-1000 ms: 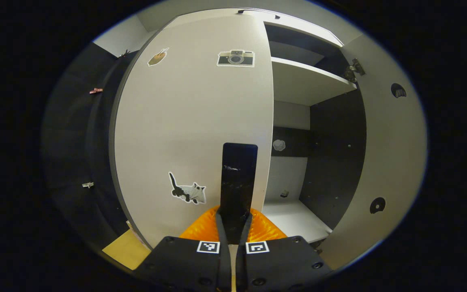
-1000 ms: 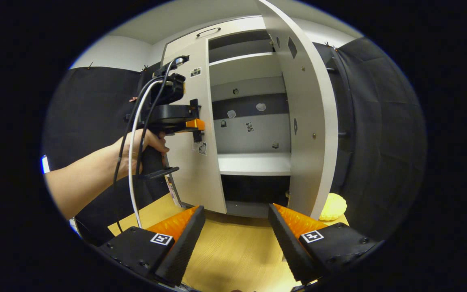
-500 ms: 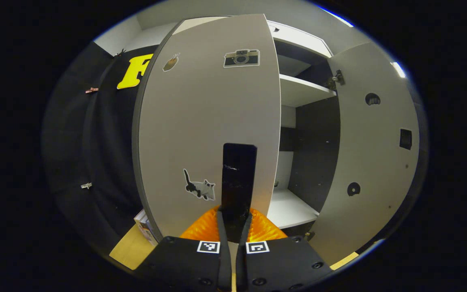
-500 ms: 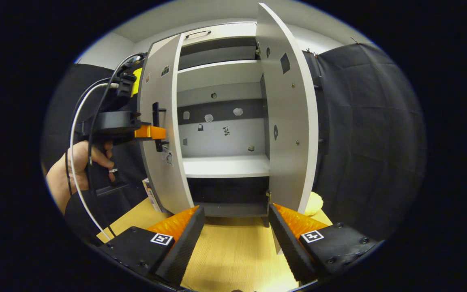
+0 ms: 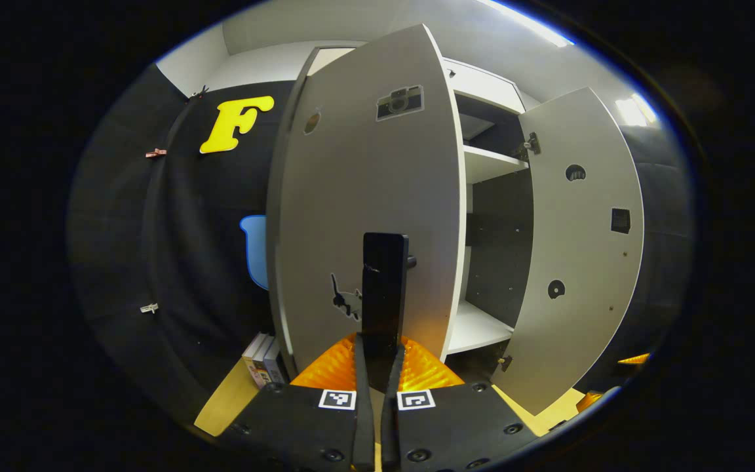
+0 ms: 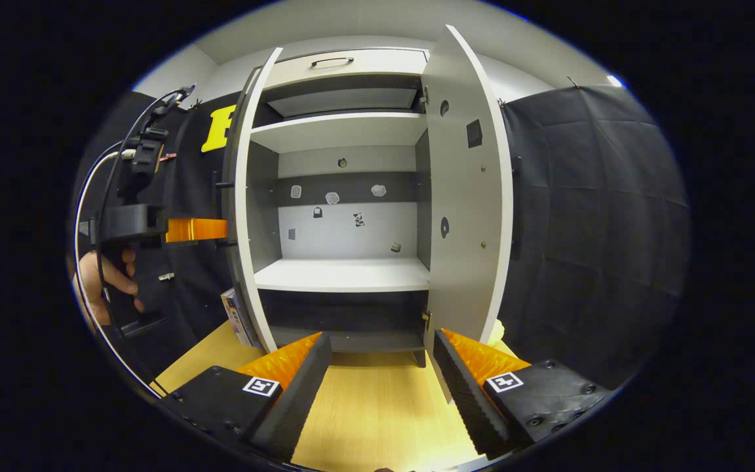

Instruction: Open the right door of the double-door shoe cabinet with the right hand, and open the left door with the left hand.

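L gripper (image 5: 377, 367) is clamped on the handle (image 5: 384, 288) of the L door (image 5: 364, 216); both fingers pinch the dark vertical bar, jaws nearly closed around it. In the right gripper view the same gripper (image 6: 220, 229) sits at the door's outer face w/ a hand (image 6: 105, 288) on its grip. L door (image 6: 241, 196) stands roughly edge-on to that camera, i.e. swung well out from the cabinet (image 6: 345, 62).

R gripper (image 6: 383, 367) hangs free in front of the cabinet, above the wooden floor (image 6: 364, 419), jaws wide apart, nothing between them. R door (image 6: 466, 190) is open too, inner face w/ its round marks turned toward the interior; same door (image 5: 580, 249) shows in the left gripper view, standing apart from the L one. Shelves (image 6: 341, 275) and back wall fully exposed between the doors.

Step in hand, as I judge it: the L-door swing, near its end. R-door part looks done, since that door stands open and the R gripper is off it.

Next move, probably: carry the L door a bit further along its hinge arc if more opening is wanted, then spread the fingers and back straight off the handle so the door isn't dragged shut. Books (image 5: 261, 357) stand by the cabinet's L foot, near the door's sweep; worth watching. Whether the hinge has more travel I can't tell.
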Demonstrator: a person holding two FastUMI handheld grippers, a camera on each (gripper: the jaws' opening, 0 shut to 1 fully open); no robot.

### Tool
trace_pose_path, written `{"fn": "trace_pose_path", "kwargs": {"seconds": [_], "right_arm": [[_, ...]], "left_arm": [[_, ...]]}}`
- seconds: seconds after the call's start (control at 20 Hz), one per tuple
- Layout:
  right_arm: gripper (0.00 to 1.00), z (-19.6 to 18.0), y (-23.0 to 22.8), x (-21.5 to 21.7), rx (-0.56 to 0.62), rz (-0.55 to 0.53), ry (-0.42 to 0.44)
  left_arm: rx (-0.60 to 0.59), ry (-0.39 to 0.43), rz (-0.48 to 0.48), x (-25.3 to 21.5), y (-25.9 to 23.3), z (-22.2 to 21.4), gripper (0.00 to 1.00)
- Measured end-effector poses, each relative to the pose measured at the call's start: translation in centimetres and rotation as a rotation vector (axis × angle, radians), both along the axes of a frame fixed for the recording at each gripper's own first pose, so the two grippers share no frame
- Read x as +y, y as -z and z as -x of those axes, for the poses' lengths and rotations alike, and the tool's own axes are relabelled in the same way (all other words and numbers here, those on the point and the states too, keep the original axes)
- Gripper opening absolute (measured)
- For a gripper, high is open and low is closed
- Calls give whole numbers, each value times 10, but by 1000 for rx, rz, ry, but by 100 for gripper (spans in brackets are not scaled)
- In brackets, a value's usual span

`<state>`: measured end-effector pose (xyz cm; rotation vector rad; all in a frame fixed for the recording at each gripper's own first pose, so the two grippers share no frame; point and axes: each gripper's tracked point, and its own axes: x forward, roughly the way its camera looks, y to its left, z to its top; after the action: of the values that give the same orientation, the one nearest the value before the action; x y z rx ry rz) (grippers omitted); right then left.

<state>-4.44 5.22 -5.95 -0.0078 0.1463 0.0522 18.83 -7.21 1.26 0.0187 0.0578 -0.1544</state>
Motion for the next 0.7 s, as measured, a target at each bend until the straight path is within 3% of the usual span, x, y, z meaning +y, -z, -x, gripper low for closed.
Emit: {"fn": "trace_pose_path", "kwargs": {"seconds": [0.3,0.4,0.55,0.7], "right_arm": [[99,16,-5,20,-38,13,-3],[98,22,0,18,-33,18,5],[98,32,9,15,-11,19,16],[98,37,12,11,-4,25,29]], "left_arm": [[-35,-35,-47,23,-4,4,10],[-53,-61,-69,36,-5,2,5],[-61,-85,-50,45,-6,1,5],[-57,-174,-59,69,-6,1,5]]}}
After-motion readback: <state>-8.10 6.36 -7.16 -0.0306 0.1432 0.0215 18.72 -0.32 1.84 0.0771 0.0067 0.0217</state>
